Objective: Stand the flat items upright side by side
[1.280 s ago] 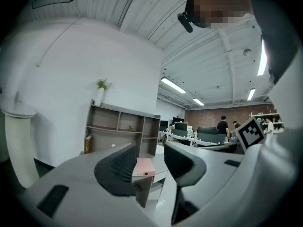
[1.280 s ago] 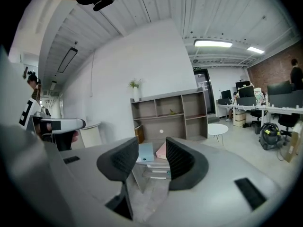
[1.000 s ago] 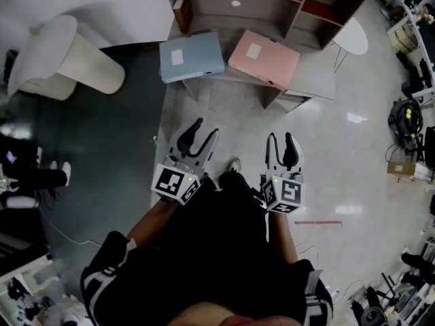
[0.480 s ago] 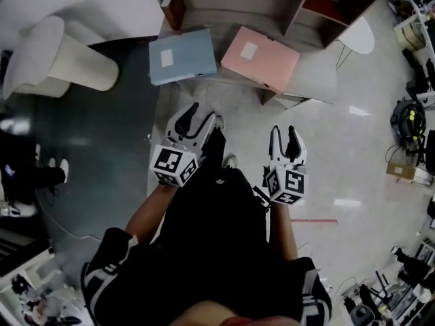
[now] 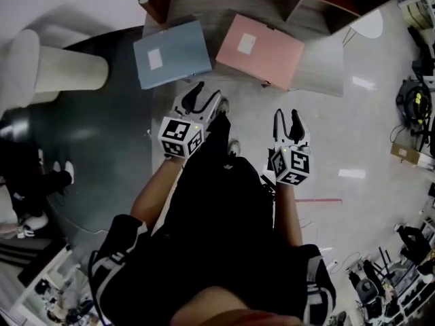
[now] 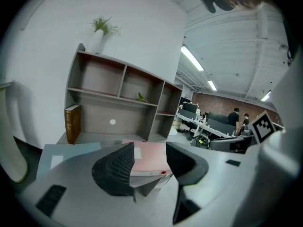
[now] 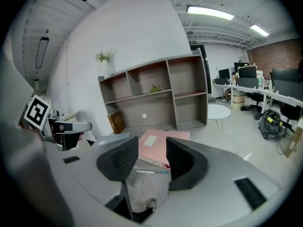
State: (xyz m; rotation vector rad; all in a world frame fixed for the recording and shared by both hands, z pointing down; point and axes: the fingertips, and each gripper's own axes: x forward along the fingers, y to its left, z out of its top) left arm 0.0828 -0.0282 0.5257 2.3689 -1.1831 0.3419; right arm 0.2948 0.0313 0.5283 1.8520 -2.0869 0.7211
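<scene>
Starting far left: a white rounded chair (image 5: 54,66), then a brown book (image 6: 72,123) upright in the grey wooden shelf unit (image 6: 118,103). A blue folder (image 5: 172,53) lies flat on the unit's low grey base (image 5: 319,70); it is smooth and rectangular, with a white label. Left gripper (image 5: 207,95), near side of it: ribbed black jaws partly apart, just been opening, gripping nothing. A pink folder (image 5: 259,51), same form, lies flat just beside the blue. Right gripper (image 5: 286,117): jaws partly apart, empty. Far right stands a round white table (image 5: 367,26).
</scene>
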